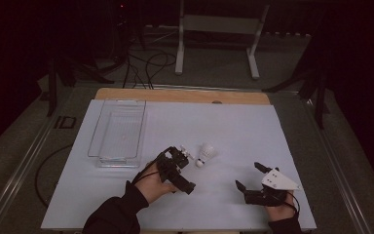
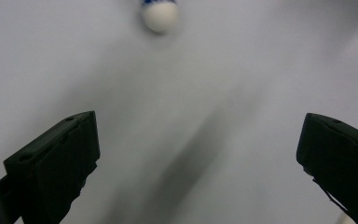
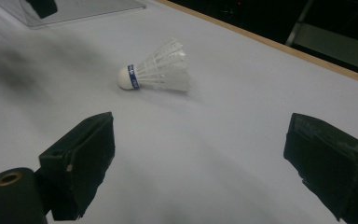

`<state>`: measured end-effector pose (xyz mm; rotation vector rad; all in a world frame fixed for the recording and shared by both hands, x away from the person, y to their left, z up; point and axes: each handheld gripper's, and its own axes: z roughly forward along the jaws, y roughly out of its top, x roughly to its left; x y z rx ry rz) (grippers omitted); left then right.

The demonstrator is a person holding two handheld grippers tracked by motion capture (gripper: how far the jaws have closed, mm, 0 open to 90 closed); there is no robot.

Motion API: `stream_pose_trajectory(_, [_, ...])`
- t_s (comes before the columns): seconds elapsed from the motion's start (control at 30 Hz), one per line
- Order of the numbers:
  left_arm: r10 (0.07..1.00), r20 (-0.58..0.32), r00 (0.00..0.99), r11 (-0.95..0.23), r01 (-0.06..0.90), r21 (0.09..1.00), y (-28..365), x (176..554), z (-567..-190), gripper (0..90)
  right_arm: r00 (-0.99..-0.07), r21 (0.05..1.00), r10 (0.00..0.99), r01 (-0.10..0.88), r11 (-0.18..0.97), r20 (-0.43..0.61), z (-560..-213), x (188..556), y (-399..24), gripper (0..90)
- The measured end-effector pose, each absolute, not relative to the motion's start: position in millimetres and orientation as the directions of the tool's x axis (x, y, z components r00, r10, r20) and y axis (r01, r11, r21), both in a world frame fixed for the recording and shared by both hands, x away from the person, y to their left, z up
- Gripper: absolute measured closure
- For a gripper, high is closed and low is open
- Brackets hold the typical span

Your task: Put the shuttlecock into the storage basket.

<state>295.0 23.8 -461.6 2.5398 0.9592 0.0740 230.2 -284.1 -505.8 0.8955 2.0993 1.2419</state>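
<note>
Item: shuttlecock (image 1: 206,154), white feather skirt, rounded cork nose with a blue band. Location: lying on its side on the white table cover (image 1: 233,131), near the middle, just beside the left gripper (image 1: 184,154) and well apart from the right gripper (image 1: 246,177). Nose points toward the person's side; skirt fans away.

Handling, as judged from here: very light, likely to skid or roll at a nudge. Feathers look thin and crushable; the cork nose is the firm part. Best hold is across the nose at the blue band, with a gentle squeeze, or lightly at the narrow neck of the skirt.

Left gripper: jaws spread wide, empty, touching nothing; in the left gripper view the cork nose (image 2: 159,15) sits ahead of the gap, not yet between the jaws.

Right gripper: jaws wide apart, empty, held low over the cover at the near right; in its own view the shuttlecock (image 3: 158,71) lies ahead.

Also present: clear plastic tray (image 1: 118,158), far left of the cover, apparently empty.
</note>
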Motion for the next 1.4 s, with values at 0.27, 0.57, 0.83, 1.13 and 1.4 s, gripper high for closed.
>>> stream_pose_trajectory(0.27, [0.667, -0.124, 0.734, -0.635, 0.648, 0.422, 12.0, 304.2, -458.4, 0.4, -0.632, 0.893, 0.766, 0.272, 0.359, -0.116, -506.0, 230.4, -284.3, 8.7])
stream_pose_trajectory(0.57, [0.691, -0.130, 0.711, -0.619, 0.675, 0.401, -0.5, 312.0, -458.8, 0.6, -0.629, 0.892, 0.768, 0.274, 0.359, -0.116, -506.1, 230.4, -284.6, 8.7])
stream_pose_trajectory(0.83, [0.710, -0.127, 0.693, -0.600, 0.690, 0.405, -12.0, 320.4, -461.0, 0.6, -0.629, 0.891, 0.769, 0.275, 0.362, -0.118, -506.2, 230.6, -284.6, 8.7])
stream_pose_trajectory(1.13, [0.726, -0.146, 0.672, -0.574, 0.709, 0.409, -19.3, 329.1, -464.0, 1.6, -0.626, 0.892, 0.771, 0.275, 0.358, -0.116, -506.3, 230.5, -285.0, 8.7])
stream_pose_trajectory(1.4, [0.739, -0.178, 0.650, -0.544, 0.731, 0.412, -22.3, 337.0, -471.9, 4.3, -0.626, 0.892, 0.771, 0.276, 0.358, -0.115, -506.5, 230.6, -285.1, 8.7])
